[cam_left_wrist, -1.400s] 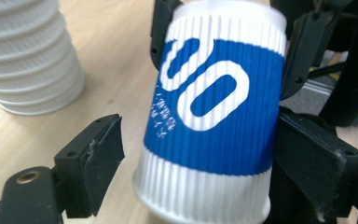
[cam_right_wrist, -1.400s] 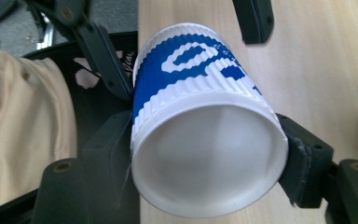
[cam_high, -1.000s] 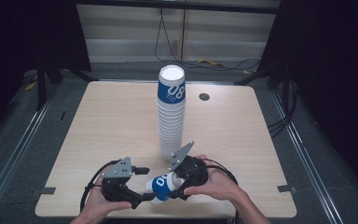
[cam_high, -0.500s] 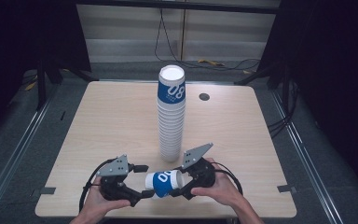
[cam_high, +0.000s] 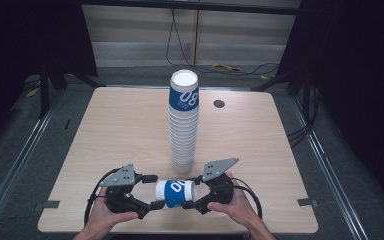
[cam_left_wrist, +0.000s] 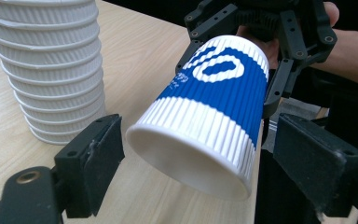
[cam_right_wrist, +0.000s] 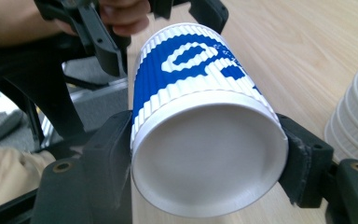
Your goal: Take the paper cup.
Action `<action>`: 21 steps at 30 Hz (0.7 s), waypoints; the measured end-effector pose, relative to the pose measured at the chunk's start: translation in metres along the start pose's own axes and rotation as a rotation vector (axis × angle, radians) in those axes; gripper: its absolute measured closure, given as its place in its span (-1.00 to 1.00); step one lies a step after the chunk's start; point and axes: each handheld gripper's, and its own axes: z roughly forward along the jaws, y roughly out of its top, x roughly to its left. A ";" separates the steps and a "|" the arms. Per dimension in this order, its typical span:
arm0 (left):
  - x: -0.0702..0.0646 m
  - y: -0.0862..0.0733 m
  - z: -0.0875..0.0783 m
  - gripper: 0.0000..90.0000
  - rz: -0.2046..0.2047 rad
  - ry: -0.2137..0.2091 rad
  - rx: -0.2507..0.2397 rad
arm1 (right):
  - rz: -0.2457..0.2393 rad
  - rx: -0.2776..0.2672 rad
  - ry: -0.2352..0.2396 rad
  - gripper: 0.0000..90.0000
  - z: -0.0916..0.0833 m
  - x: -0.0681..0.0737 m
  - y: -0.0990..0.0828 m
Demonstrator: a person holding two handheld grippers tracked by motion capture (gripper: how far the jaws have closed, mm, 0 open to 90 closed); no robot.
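**Spotter:** Since a second ago your right gripper (cam_high: 196, 202) has slid a little outward and lower with the cup (cam_high: 175, 193), and the cup now lies level instead of tilted; your left gripper (cam_high: 152, 192) has kept its place

**Checker:** How do your right jaws stand?

**Spotter:** You have them pinched on the cup's closed bottom end; in the right gripper view the two black pads press its white rim from either side, the cup (cam_right_wrist: 205, 140) lying between them with the base facing the camera

**Checker:** And your left ones?

**Spotter:** You hold them spread. In the left gripper view the cup's (cam_left_wrist: 209, 126) open mouth sits between your jaws, a clear gap on each side, neither pad touching

**Checker:** Where is the cup relative to the grippers?

**Spotter:** It lies on its side, bridging the two, mouth toward your left gripper (cam_left_wrist: 200, 163), bottom in your right gripper (cam_right_wrist: 207, 172), just above the table (cam_high: 260, 145)

**Checker:** Anything else close by?

**Spotter:** A tall stack of cups (cam_high: 183, 120) stands just beyond the grippers, apart from the held cup, its lower rims showing beside your left jaw (cam_left_wrist: 51, 70)
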 end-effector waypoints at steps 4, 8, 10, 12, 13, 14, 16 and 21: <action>0.000 0.000 -0.001 -0.65 -0.002 -0.003 -0.007 | 0.028 -0.077 0.022 -0.36 -0.002 -0.002 -0.004; 0.001 0.001 -0.002 -0.65 -0.007 -0.010 -0.022 | 0.041 -0.086 0.029 -0.36 -0.001 -0.003 -0.008; 0.001 0.001 -0.002 -0.65 -0.009 -0.008 -0.024 | 0.050 -0.099 0.035 -0.36 -0.002 -0.004 -0.010; 0.001 0.001 -0.002 -0.65 -0.010 -0.010 -0.025 | 0.045 -0.107 0.036 -0.36 -0.002 -0.004 -0.010; 0.001 0.001 -0.001 -0.65 -0.012 -0.013 -0.026 | 0.051 -0.136 0.048 -0.36 -0.002 -0.004 -0.011; 0.001 0.001 -0.001 -0.65 -0.012 -0.013 -0.026 | 0.051 -0.136 0.048 -0.36 -0.002 -0.004 -0.011; 0.000 0.001 0.000 -0.65 -0.015 -0.019 -0.035 | 0.043 -0.142 0.040 -0.36 -0.003 -0.003 -0.011; 0.000 0.001 -0.001 -0.65 -0.015 -0.024 -0.054 | 0.051 -0.167 0.047 -0.36 -0.002 -0.003 -0.012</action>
